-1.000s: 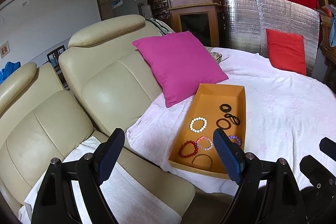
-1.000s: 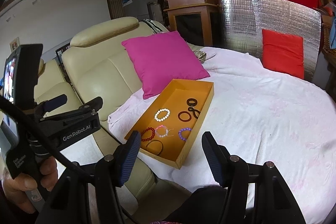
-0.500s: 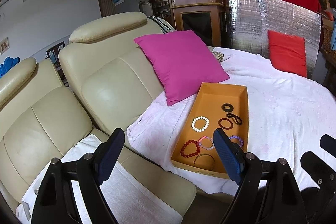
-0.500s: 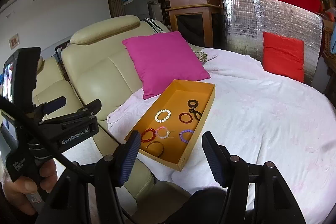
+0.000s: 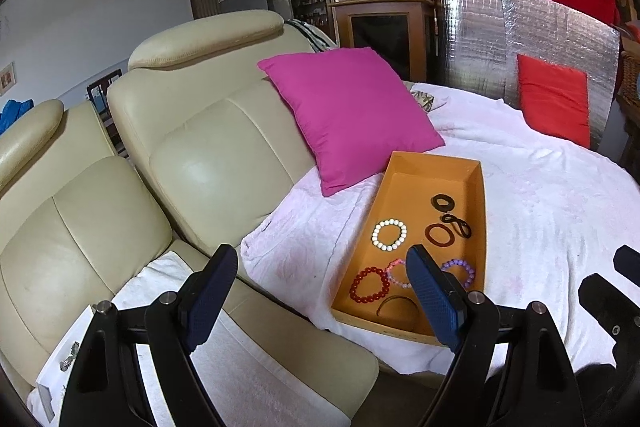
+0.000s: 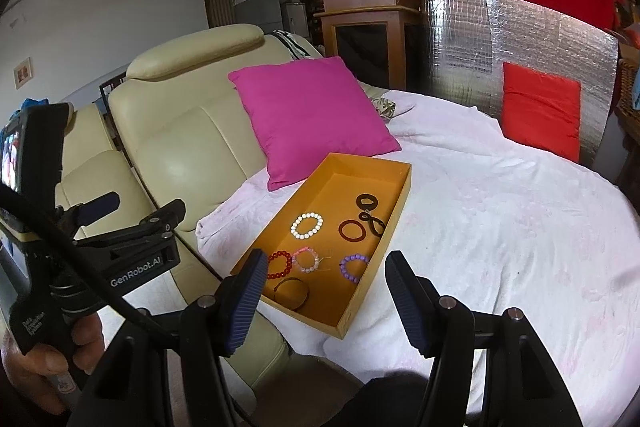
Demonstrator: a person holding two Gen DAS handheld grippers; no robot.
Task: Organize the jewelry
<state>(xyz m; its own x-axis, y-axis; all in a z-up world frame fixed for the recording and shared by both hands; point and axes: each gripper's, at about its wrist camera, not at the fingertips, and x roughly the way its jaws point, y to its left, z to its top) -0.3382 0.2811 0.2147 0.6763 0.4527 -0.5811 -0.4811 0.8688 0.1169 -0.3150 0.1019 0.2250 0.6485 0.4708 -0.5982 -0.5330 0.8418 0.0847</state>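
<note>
An orange tray lies on the white-covered round table and holds several bracelets. Among them are a white bead bracelet, a red bead one, a purple one and dark rings. My left gripper hangs open short of the tray's near end, nothing between its fingers. My right gripper is open too, just before the tray's near corner. The left gripper's body also shows at the left of the right wrist view, held by a hand.
A magenta cushion leans on the cream leather sofa behind the tray. A red cushion rests against a silver foil panel at the table's far side. A white cloth covers the sofa seat.
Both grippers have drifted a little closer to the tray, which sits slightly larger in both views. Their jaws have kept the same width.
</note>
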